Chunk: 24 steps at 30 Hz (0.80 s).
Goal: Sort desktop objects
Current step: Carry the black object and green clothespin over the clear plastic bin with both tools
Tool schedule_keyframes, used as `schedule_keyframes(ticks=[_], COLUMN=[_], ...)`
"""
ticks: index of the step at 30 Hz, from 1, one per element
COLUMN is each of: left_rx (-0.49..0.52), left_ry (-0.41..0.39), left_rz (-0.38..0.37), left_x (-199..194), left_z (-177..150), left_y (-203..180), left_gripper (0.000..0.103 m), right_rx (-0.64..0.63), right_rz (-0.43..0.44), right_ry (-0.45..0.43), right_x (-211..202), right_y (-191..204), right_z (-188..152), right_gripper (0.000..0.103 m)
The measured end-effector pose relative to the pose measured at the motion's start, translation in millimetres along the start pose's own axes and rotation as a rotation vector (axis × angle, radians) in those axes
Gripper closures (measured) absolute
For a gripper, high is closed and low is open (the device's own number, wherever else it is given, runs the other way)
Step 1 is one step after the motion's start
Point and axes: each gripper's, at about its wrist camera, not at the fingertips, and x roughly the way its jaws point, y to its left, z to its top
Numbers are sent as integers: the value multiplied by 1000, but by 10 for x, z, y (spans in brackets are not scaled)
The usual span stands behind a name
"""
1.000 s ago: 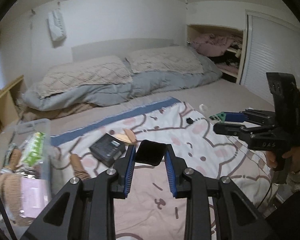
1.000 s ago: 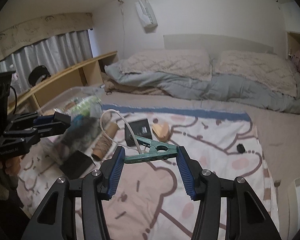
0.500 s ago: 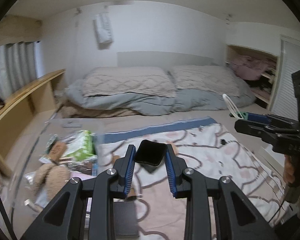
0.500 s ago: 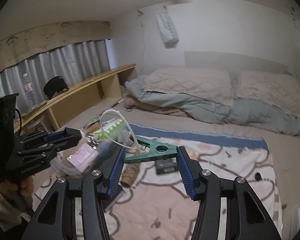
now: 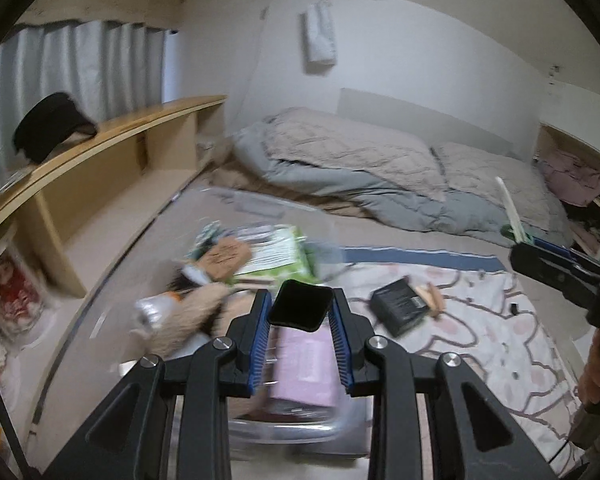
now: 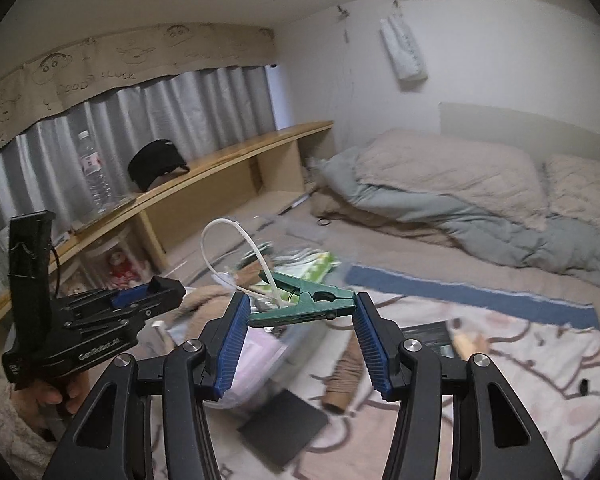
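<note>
My left gripper [image 5: 300,314] is shut on a small black rounded case [image 5: 301,305], held above a clear plastic bin [image 5: 300,432] filled with a plush toy [image 5: 188,316], a pink pack [image 5: 306,364] and a green pack [image 5: 276,252]. My right gripper [image 6: 300,316] is shut on a green clothes peg [image 6: 306,304] with a white zip-tie loop [image 6: 236,240] clipped in it, held above the same bin [image 6: 260,356]. The left gripper also shows at the left of the right wrist view [image 6: 140,300], and the right gripper at the right edge of the left wrist view [image 5: 540,260].
On the patterned blanket [image 5: 480,340] lie a black box [image 5: 398,304], a wooden piece [image 5: 430,294], a cardboard roll [image 6: 344,376] and a flat black card [image 6: 284,428]. A wooden shelf [image 6: 204,184] runs along the left wall. Pillows and a grey duvet [image 5: 360,168] lie behind.
Both grippers have swung left with their loads, from over the blanket to over the clear bin. The grips have not changed.
</note>
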Motion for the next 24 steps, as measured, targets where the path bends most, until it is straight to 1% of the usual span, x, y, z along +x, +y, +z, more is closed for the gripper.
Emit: schedule_keyframes(ticks=[3,6,10,14,18,24], left_rx=[-29,-48,-73,-76,-86,-87], left_ry=[31,83,143,200,233,235], left_rz=[31,57,95,131,166,234], left_x=[63,155,287,405,478,491], left_z=[-37,-91,-138,-202,-214,-225], left_y=[247,459,659,749,840,934], left_gripper=[74,74,74,74,74,74], right_rx=[-15,-29,-44,-43,-55,-68], right_rz=[17,39,59,70,77,92], right_ry=[26,62,95,119,140,157], right_x=[165,323,481,569,633,676], right_y=[139,265,376,431,512,606], right_z=[-25,-70,-99,-140,-176,-218], right_gripper=[49,49,49,49,49,49])
